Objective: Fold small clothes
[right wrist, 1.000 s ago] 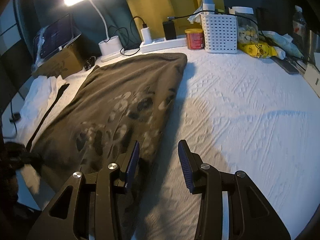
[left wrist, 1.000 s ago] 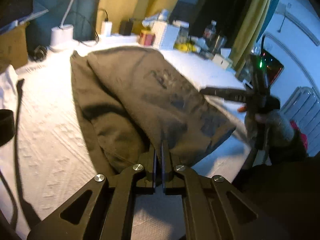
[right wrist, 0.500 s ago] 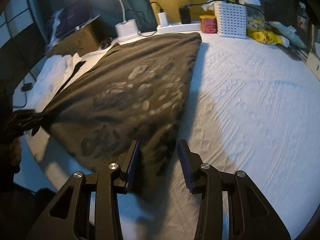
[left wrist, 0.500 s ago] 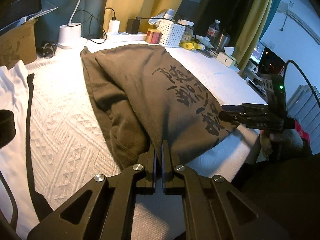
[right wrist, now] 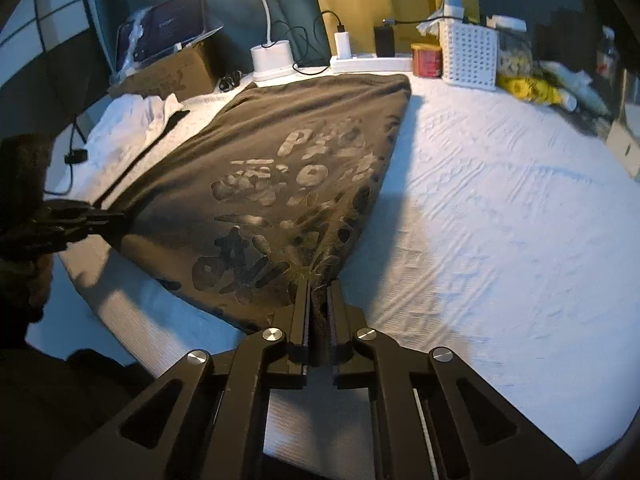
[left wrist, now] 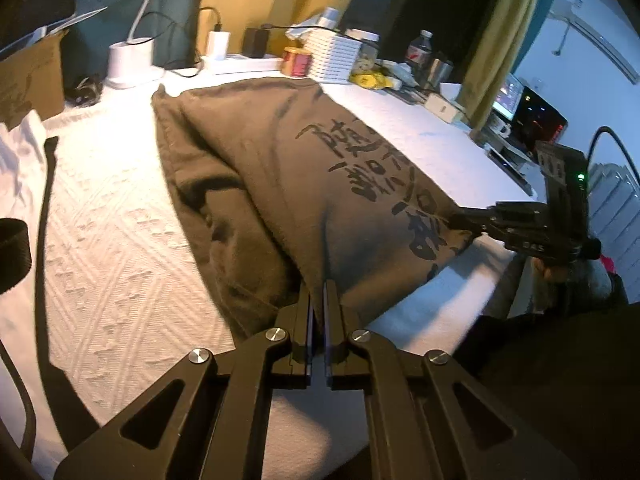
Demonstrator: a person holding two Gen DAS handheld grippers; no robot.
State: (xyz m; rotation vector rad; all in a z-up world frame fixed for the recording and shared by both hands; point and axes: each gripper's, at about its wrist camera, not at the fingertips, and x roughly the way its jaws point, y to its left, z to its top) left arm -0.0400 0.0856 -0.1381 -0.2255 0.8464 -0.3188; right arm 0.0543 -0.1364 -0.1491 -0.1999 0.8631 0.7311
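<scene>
Jaws clamped — left gripper [left wrist: 317,300] and right gripper [right wrist: 319,294] each on the brown shirt's [left wrist: 280,168] near hem.

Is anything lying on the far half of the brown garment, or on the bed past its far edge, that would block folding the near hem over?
Nothing visible. Both the left gripper and right gripper are shut on the brown garment at its near corners. Its top is bare; the lamp base and power strip stand beyond its far edge.
</scene>
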